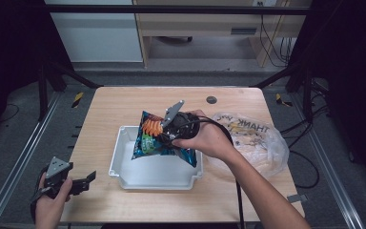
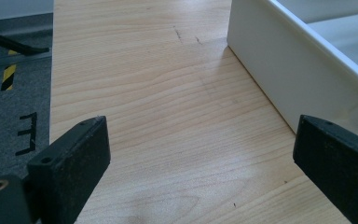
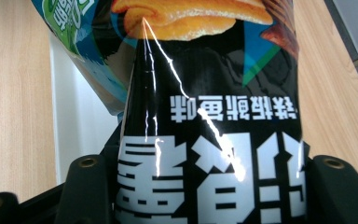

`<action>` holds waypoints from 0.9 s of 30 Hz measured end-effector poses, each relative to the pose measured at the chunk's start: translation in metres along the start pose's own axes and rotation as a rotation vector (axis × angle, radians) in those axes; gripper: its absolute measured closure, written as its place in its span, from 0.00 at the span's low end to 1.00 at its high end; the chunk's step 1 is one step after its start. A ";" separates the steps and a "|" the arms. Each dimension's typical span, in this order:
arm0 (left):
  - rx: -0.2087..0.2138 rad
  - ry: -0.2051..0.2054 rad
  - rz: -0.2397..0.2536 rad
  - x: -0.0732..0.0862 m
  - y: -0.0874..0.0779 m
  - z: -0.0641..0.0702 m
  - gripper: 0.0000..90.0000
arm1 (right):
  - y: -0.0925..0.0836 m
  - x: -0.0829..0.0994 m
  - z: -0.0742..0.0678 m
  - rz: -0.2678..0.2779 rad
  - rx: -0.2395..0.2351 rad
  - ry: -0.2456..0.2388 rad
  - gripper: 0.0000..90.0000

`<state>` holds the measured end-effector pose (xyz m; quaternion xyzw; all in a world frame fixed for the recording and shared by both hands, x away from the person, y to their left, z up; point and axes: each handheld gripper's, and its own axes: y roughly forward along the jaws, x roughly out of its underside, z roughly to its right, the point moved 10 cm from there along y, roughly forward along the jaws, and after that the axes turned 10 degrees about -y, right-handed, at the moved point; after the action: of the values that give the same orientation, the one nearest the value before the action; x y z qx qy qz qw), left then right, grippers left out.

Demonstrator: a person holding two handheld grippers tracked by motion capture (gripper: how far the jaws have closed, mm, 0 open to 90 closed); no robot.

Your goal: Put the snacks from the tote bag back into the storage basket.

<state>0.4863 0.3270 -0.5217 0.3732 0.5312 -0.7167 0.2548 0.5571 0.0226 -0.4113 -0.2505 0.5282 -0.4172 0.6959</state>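
Two tools are in play, w/ just the right tool (image 1: 170, 135) busy: its jaws are clamped on the snack bag (image 1: 158, 138), pressing from both sides, as seen close up in the right gripper view (image 3: 205, 140). The bag is held tilted above the tray (image 1: 124, 179), over the tray's far-left part, clear of the tray floor. Judged step: the bag is being lowered into the tray. For a clean drop, the bag should be brought lower and nearer the tray middle, laid flat, and only then let go, so it isn't tipped over the tray wall. The grip should be kept light, since the contents crush easily. The left tool (image 1: 83, 182) is held wide open, nothing between the jaws, left of the tray near the worktop (image 1: 109, 102) edge. A clear plastic bag (image 1: 262, 143) lies right of the tray.
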 end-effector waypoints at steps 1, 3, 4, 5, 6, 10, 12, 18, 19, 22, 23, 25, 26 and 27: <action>0.000 0.000 0.000 0.000 0.000 0.000 0.04 | 0.001 0.000 -0.001 0.000 -0.003 0.000 0.45; 0.000 -0.001 0.000 0.000 0.000 0.000 0.04 | 0.004 -0.001 -0.002 0.000 -0.006 -0.001 0.45; 0.000 -0.001 0.001 0.000 0.000 0.000 0.04 | 0.005 -0.001 -0.003 0.001 -0.011 -0.003 0.45; 0.000 -0.002 0.001 0.000 0.000 0.000 0.04 | 0.006 -0.001 -0.004 -0.002 -0.011 -0.006 0.45; 0.000 -0.002 0.001 0.000 0.000 0.000 0.04 | 0.006 -0.001 -0.004 -0.002 -0.011 -0.006 0.45; 0.001 -0.001 0.001 0.000 0.000 0.000 0.04 | 0.011 -0.005 -0.006 0.006 -0.019 -0.012 0.45; 0.002 0.000 0.001 0.000 0.000 0.000 0.04 | 0.012 -0.005 -0.006 0.003 -0.020 -0.009 0.45; 0.001 -0.001 0.002 0.000 0.000 0.000 0.04 | 0.014 -0.005 -0.008 -0.001 -0.029 -0.018 0.45; 0.000 -0.002 0.002 0.000 0.000 0.000 0.04 | 0.015 -0.006 -0.009 0.000 -0.028 -0.017 0.45; 0.002 -0.001 0.000 0.000 0.000 0.000 0.04 | 0.016 -0.006 -0.009 0.007 -0.031 -0.013 0.45; 0.001 0.000 0.000 0.000 0.000 0.000 0.04 | 0.016 -0.006 -0.009 0.005 -0.032 -0.013 0.45; 0.000 -0.001 0.000 0.000 0.000 0.000 0.04 | 0.018 -0.006 -0.010 0.002 -0.032 -0.014 0.45; 0.000 -0.001 0.000 0.000 0.000 0.000 0.04 | 0.018 -0.006 -0.010 0.002 -0.033 -0.014 0.45; -0.001 -0.002 0.001 0.000 0.000 0.000 0.04 | 0.020 -0.007 -0.010 0.006 -0.036 -0.016 0.45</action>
<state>0.4864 0.3272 -0.5213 0.3726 0.5311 -0.7167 0.2557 0.5528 0.0400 -0.4262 -0.2646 0.5307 -0.4035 0.6968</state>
